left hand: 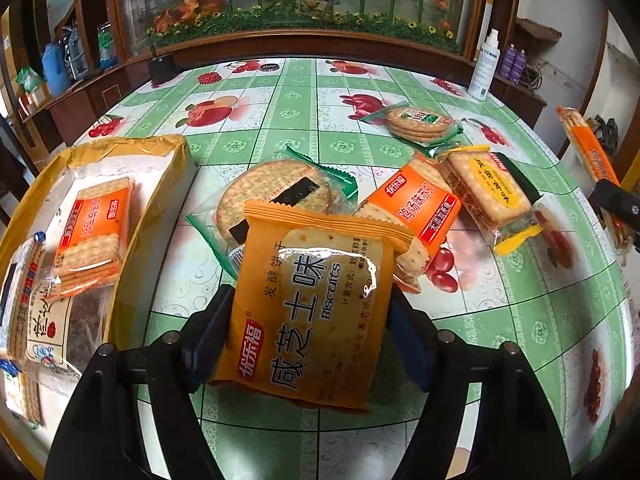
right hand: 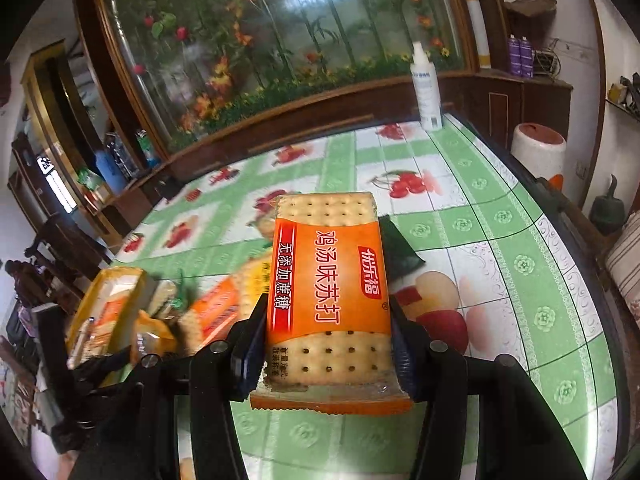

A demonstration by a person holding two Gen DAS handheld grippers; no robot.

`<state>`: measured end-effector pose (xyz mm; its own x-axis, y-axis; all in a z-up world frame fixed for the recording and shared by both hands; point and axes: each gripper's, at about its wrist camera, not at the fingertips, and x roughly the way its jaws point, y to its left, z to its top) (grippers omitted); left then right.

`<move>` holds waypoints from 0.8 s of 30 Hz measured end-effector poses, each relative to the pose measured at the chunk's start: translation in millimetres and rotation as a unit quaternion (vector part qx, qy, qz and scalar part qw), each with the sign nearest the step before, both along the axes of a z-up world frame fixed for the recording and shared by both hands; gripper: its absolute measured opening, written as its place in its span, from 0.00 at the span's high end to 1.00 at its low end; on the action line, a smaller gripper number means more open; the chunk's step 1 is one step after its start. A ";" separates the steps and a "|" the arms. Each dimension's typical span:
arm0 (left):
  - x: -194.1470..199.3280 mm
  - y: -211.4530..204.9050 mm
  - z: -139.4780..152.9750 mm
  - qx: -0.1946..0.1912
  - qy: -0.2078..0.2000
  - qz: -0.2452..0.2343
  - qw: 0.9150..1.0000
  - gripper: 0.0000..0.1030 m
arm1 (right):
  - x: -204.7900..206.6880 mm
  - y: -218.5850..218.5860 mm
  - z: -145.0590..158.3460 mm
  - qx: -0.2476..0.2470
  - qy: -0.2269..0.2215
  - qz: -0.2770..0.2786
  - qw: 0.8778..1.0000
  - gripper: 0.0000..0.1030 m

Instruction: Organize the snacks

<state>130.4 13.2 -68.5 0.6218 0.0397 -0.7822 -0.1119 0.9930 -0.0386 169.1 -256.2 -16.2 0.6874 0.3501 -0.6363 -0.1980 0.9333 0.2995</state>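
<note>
My left gripper [left hand: 308, 320] is shut on an orange-yellow biscuit pack [left hand: 308, 312] and holds it above the table. My right gripper [right hand: 326, 344] is shut on an orange soda cracker pack [right hand: 328, 280], also lifted; that pack shows at the far right of the left wrist view [left hand: 592, 152]. A yellow-rimmed box [left hand: 168, 184] at the left holds an orange cracker pack [left hand: 94, 232] and other packs. On the table lie a round cracker pack [left hand: 276, 196], an orange pack [left hand: 416, 208], a yellow pack [left hand: 492, 196] and a green round cracker pack [left hand: 418, 120].
The table has a green and white fruit-print cloth [left hand: 304, 120]. A white spray bottle [right hand: 426, 88] stands at the far right corner. A wooden cabinet with a flower display [left hand: 296, 8] runs behind the table. A dark green sachet [right hand: 400, 248] lies beyond the right gripper.
</note>
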 end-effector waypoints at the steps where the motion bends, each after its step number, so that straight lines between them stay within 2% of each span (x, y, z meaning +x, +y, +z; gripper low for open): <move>1: -1.4 0.1 1.0 -0.001 -0.002 -0.001 1.000 0.29 | -3.3 1.6 2.2 0.002 -0.003 0.002 1.000 0.47; 5: -8.8 2.2 8.9 -0.004 -0.016 0.001 1.000 0.29 | -14.1 5.8 7.4 0.007 -0.008 0.008 1.000 0.47; 16: -37.3 10.2 42.6 0.016 -0.050 0.010 0.999 0.29 | -39.1 26.5 13.6 0.010 -0.011 0.030 0.999 0.47; 24: -63.0 34.0 55.7 0.021 -0.065 0.036 0.997 0.29 | -59.6 56.0 24.3 0.013 -0.021 0.059 0.998 0.47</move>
<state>67.4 47.2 -12.8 0.7128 0.1193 -0.6911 -0.1794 0.9837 -0.0152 109.5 -200.2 8.1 0.6663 0.4467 -0.5971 -0.3196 0.8945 0.3126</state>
